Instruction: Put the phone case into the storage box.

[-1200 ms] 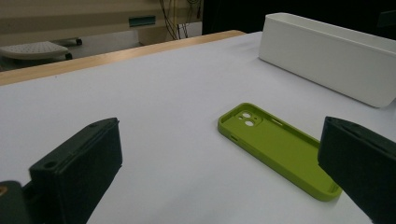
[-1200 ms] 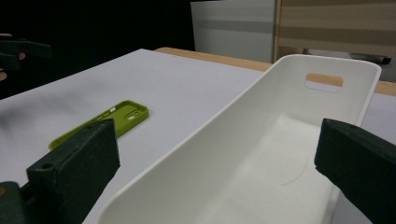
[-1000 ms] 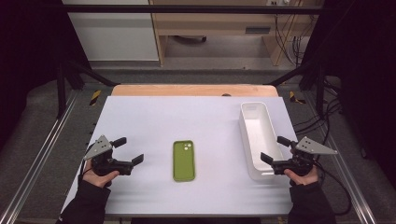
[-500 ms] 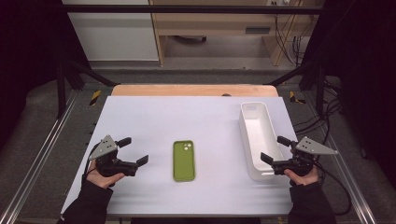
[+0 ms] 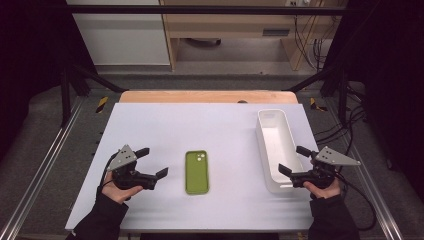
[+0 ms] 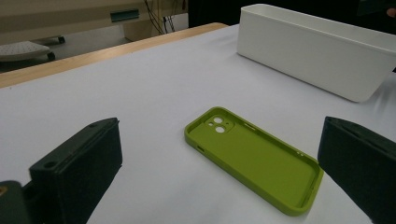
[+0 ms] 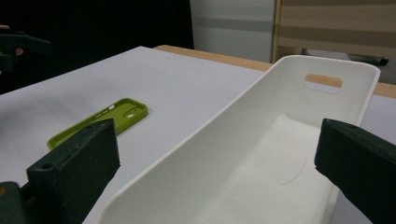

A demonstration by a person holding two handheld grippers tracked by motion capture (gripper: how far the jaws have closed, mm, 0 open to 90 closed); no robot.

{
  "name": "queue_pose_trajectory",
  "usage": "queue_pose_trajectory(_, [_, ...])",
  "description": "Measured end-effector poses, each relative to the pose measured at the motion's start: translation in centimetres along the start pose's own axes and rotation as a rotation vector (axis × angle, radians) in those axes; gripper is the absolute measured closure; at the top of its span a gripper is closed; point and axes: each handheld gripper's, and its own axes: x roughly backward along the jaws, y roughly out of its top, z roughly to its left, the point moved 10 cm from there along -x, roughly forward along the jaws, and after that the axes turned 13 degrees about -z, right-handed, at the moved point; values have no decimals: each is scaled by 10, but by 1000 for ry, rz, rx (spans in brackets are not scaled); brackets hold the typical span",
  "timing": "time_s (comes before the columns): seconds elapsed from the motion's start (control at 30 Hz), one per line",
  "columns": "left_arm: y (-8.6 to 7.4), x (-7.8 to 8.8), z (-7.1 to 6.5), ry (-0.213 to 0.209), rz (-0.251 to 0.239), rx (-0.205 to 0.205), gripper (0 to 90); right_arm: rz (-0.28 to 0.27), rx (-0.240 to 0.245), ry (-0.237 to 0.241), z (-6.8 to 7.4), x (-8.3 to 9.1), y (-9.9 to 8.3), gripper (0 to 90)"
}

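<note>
1. The place looks like a lab or test room set up for recording, not a home.
2. A white tabletop [image 5: 220,125] sits inside a frame of metal rails [image 5: 45,165] that run along its left and right edges, with black struts [image 5: 320,77] rising past its far corners.
3. Dark curtains [image 5: 30,55] close off both sides.
4. Loose cables [image 5: 305,35] hang and trail beyond the far right corner.
5. Behind the far edge stand a plain wooden bench [image 5: 240,25] and a white cabinet [image 5: 120,35] on a grey floor [image 5: 210,77].
</note>
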Motion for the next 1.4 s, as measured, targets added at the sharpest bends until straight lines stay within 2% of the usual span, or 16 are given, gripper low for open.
queue_pose_trajectory(0.57, [5,-16,-15,-26,28,-10,0,11,10,1,1,-1,-1,6])
queue_pose_trajectory(0.87, [5,-33,-26,-50,58,-20,0,15,10,2,1,-1,-2,6])
queue_pose_trajectory(1.13, [7,-49,-40,-89,78,-25,0,16,12,5,1,-2,-2,6])
queue_pose_trajectory(1.4, [2,-66,-51,-112,122,-30,2,17,13,5,2,-2,-3,6])
